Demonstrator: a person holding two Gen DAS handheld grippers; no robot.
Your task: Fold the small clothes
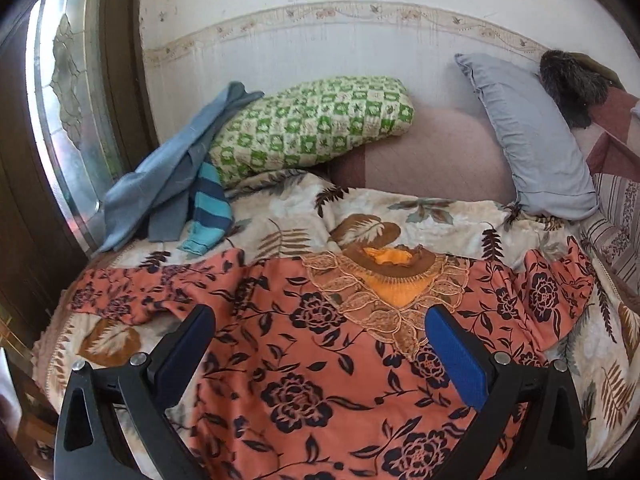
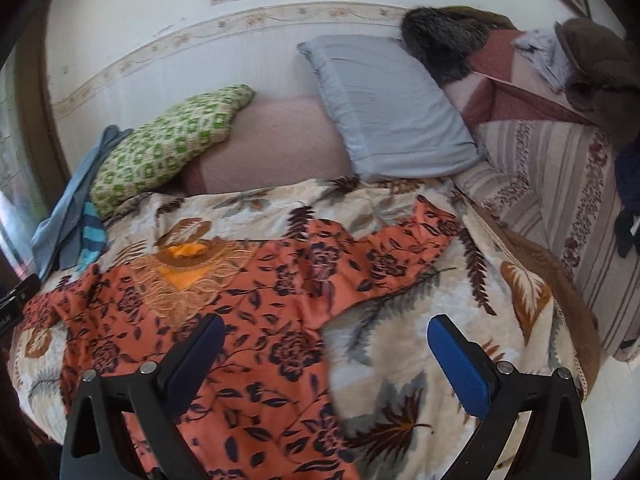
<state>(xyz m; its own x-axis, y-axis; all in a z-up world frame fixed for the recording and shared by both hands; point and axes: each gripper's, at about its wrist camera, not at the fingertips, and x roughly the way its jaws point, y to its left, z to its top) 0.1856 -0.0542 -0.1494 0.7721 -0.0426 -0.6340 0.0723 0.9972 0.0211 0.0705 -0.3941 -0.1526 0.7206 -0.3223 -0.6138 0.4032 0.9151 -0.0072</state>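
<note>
While the orange floral top (image 1: 320, 360) lies spread flat, neckline up, on the leaf-print blanket (image 1: 420, 220) of the bed, no fold can yet be seen in it.

Item: top. Both sleeves are laid outward; the embroidered collar (image 1: 384, 292) faces the wall. One sleeve (image 2: 400, 232) is rumpled.

Item: left gripper (image 1: 320, 320). Held above the chest of the top, jaws wide apart, nothing gripped.

Item: right gripper (image 2: 324, 328). Held over the top's side edge and the blanket, jaws wide apart, nothing gripped.

Item: striped garment (image 1: 208, 212) and blue cloths (image 1: 172, 172), heaped beside the green pillow (image 1: 312, 128), apparently unfolded.

Progress: judged at the start; sleeves and body remain to be folded.
</note>
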